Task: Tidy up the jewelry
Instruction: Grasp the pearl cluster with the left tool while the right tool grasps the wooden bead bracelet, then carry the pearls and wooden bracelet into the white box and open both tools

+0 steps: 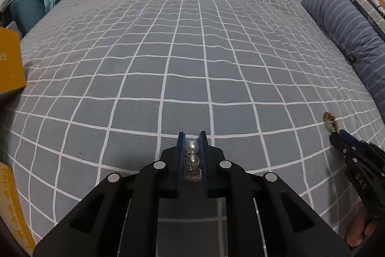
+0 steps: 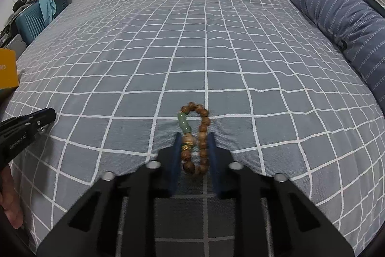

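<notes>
Two black hand-held grippers worked over a grey-blue bedsheet (image 2: 168, 45) with a white grid, each already loaded with jewelry. On the left, the left gripper (image 1: 192, 139) had its blue-padded fingers pressed onto a string of pale, glassy round beads (image 1: 192, 155), held between the pads just above the cloth. On the right, the right gripper (image 2: 194, 139) pinched a bracelet of brown wooden beads with a green jade-like tube and gold spacers (image 2: 196, 134), its loop squeezed narrow and poking past the fingertips toward the far side of the bed. A yellow cardboard box (image 1: 10, 62) sat at the far left edge, likely the place where the pieces belonged. A striped blue pillow (image 2: 336, 16) lay along the right side. Carrying both pieces well seemed to call for steady closing pressure, since round beads could roll out of the pads, and for keeping the bracelet's free loop from snagging on the fabric when lowered.
</notes>
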`<state>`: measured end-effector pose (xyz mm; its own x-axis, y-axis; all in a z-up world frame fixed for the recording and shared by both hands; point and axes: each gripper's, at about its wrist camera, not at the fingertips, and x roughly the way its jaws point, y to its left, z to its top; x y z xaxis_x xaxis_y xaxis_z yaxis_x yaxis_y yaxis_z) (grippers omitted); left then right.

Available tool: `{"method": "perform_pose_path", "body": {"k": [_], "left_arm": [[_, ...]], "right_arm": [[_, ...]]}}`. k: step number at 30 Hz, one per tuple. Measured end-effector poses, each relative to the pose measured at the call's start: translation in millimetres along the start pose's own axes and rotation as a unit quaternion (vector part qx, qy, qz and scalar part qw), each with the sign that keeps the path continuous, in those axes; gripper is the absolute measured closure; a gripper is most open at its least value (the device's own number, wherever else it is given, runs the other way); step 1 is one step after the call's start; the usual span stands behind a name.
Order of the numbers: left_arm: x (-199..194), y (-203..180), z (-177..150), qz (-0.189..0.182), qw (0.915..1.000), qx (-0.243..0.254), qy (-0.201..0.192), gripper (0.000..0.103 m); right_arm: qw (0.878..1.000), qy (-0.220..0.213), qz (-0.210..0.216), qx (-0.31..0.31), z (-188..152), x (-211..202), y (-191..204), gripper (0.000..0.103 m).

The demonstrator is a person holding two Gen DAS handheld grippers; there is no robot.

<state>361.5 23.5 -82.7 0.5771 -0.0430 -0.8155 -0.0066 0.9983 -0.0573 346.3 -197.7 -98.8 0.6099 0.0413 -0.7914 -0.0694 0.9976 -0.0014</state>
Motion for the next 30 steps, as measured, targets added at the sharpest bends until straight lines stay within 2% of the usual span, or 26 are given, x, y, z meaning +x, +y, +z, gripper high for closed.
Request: {"method": "perform_pose_path", "body": {"k": [1,3,17,30], "left_arm": [[-1.0,-0.6,1.9,0.000,1.0000,0.001,0.001,0.092],[-3.5,-1.3,4.3,-0.005,1.0000,0.001,0.002,0.092],[-38.8,-11.6,4.5,-0.024,0.9996,0.007,-0.011,0.092],[-59.8,-13.7,-9.6,-0.032,0.9994,0.010,-0.002,0.092]], "right_arm": [[1.000,0.000,0.000,0.000,0.6,-0.5,-0.1,0.085],[1.000,-0.001,0.000,0.001,1.8,-2.6,-0.4,0.092],[1.000,-0.017,0.004,0.012,2.2,-31.6,-3.6,0.092],[0.999,-0.009,0.004,0.035,-9.7,-57.5,-7.1,0.092]]}}
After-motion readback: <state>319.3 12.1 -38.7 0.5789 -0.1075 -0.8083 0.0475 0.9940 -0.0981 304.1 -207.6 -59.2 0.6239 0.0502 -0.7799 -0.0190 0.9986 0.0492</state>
